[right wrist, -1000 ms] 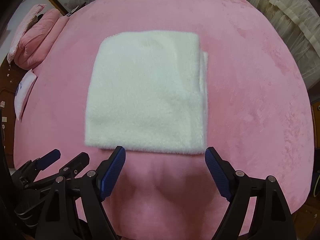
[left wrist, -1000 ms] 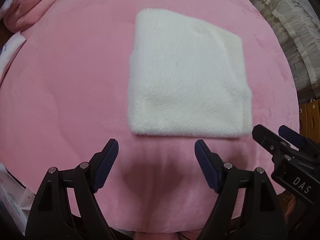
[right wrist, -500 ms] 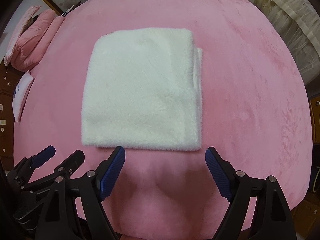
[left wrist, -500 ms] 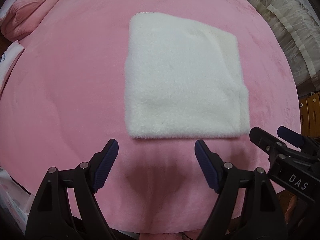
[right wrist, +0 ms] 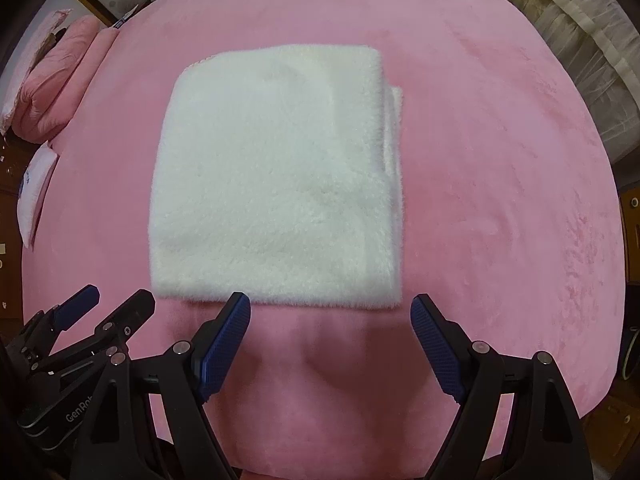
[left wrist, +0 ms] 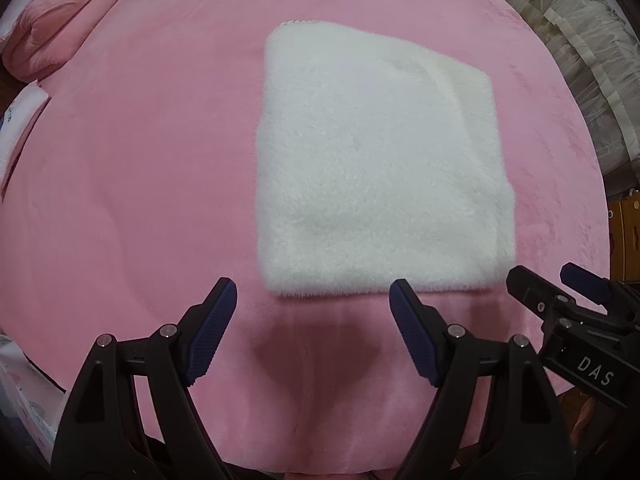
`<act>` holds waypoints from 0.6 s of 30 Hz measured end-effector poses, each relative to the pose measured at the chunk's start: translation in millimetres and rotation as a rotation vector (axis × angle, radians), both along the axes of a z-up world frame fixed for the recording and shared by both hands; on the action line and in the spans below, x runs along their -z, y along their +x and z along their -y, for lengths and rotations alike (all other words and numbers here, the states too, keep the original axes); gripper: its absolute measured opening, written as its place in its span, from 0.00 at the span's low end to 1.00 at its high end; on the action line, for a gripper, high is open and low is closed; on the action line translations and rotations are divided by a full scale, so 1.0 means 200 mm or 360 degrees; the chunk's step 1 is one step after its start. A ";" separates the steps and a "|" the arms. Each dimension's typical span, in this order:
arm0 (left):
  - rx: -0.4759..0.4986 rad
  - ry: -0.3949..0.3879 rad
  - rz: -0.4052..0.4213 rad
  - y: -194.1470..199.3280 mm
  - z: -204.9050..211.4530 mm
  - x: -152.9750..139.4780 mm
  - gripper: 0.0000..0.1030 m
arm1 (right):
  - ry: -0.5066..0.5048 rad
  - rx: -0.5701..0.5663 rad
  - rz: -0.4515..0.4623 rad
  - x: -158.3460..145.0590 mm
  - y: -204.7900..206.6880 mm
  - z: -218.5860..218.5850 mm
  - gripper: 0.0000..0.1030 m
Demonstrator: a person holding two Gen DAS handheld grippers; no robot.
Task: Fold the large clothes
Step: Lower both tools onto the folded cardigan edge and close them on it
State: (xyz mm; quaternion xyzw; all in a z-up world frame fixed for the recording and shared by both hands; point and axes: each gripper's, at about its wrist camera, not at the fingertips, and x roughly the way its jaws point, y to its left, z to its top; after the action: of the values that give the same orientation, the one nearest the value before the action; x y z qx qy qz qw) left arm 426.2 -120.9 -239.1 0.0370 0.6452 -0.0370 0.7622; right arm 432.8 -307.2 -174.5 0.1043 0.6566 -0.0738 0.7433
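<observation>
Fleece garment (left wrist: 380, 176) lies folded square on the pink bed (left wrist: 140, 180); my left hand-held gripper (left wrist: 312, 320) and right hand-held gripper (right wrist: 332, 332) hang wide, empty; folding looks finished.

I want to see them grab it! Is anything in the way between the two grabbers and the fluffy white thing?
Nothing visible. The folded white garment lies alone on the pink blanket. The left gripper and right gripper hover open just short of its near edge, with only bare blanket between.

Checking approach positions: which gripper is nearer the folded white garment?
Right. The right gripper hangs just short of the folded white garment, one fingertip at its near edge. The left gripper sits slightly farther back, toward its left corner.
</observation>
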 end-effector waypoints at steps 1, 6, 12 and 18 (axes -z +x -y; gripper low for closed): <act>-0.0001 0.0004 -0.0008 0.01 0.00 0.01 0.74 | 0.0001 0.0004 -0.0007 0.01 0.01 0.01 0.81; -0.0010 0.0002 -0.0051 0.08 -0.02 0.09 0.74 | -0.0005 0.0004 -0.0061 0.08 0.06 0.05 0.81; -0.0036 -0.0056 -0.0102 0.23 -0.08 0.21 0.74 | 0.0102 0.0020 -0.0099 0.21 0.14 0.16 0.82; -0.0086 -0.0226 -0.0175 0.41 -0.20 0.35 0.74 | 0.0422 0.0227 -0.0140 0.43 0.25 0.42 0.82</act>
State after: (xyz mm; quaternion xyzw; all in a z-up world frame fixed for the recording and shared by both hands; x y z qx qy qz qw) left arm 509.0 -81.5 -309.1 -0.0365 0.6826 -0.0641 0.7270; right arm 483.1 -392.0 -261.5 0.2446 0.6836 -0.0435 0.6863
